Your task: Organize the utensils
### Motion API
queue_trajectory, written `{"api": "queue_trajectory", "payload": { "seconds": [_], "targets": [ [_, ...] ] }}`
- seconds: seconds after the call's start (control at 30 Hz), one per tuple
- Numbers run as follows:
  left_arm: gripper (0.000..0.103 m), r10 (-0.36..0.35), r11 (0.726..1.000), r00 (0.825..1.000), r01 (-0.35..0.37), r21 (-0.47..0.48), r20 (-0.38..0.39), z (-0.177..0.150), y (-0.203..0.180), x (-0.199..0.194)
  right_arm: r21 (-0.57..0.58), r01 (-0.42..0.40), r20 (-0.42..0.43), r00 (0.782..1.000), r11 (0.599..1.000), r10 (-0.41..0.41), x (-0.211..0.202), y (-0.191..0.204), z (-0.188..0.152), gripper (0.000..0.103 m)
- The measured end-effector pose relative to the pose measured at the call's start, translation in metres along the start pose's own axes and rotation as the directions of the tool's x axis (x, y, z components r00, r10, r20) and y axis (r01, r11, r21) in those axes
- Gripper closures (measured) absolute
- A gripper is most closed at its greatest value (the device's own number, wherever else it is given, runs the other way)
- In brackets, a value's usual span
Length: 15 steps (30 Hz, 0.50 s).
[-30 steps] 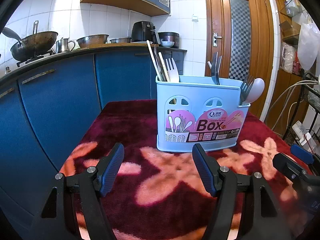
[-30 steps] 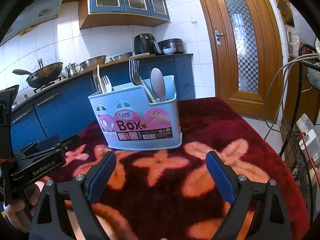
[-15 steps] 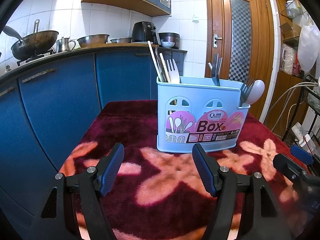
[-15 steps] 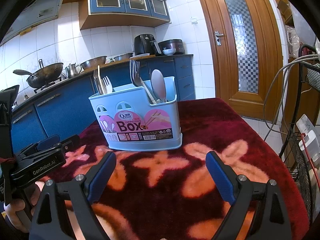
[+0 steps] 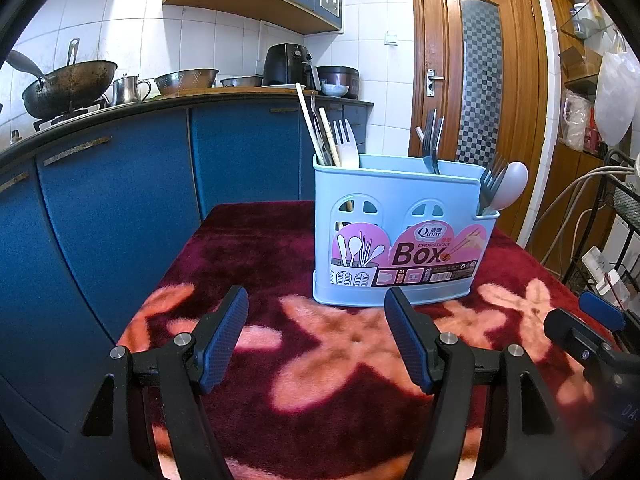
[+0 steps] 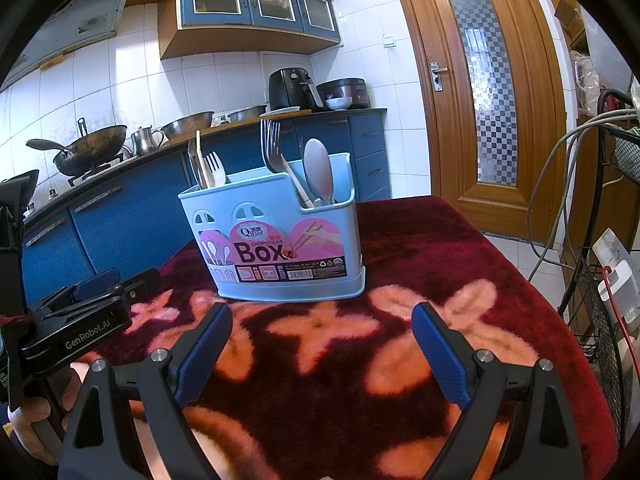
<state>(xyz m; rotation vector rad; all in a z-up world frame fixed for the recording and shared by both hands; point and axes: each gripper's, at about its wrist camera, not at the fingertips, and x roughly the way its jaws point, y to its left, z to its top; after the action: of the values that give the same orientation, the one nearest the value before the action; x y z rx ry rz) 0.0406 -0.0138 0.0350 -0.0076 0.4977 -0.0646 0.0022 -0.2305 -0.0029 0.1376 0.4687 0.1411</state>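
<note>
From the left wrist I see my left gripper spread wide and empty, poised over the red cloth and short of the blue caddy. The caddy stands upright mid-table, holding chopsticks, a white fork, dark forks and a spoon. Its sticker reads "Qinar CHOPSTICKS Box"; the smaller print is too fine to read. The right gripper's body is cut off at the edge.

From the right wrist, my right gripper is also wide apart, gripping nothing, with the caddy just beyond it. The left unit at the frame's left reads "GenRobot.AI", and a hand below it is partly hidden.
</note>
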Motion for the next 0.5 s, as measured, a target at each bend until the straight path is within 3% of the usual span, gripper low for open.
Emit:
{"api": "queue_trajectory", "payload": {
  "seconds": [0.5],
  "targets": [
    [0.031, -0.002, 1.000, 1.000, 0.002, -0.001, 0.003, 0.0007, -0.0012, -0.0003, -0.001, 0.000, 0.000, 1.000, 1.000, 0.000, 0.0000, 0.0003, -0.0001, 0.010]
  ]
}}
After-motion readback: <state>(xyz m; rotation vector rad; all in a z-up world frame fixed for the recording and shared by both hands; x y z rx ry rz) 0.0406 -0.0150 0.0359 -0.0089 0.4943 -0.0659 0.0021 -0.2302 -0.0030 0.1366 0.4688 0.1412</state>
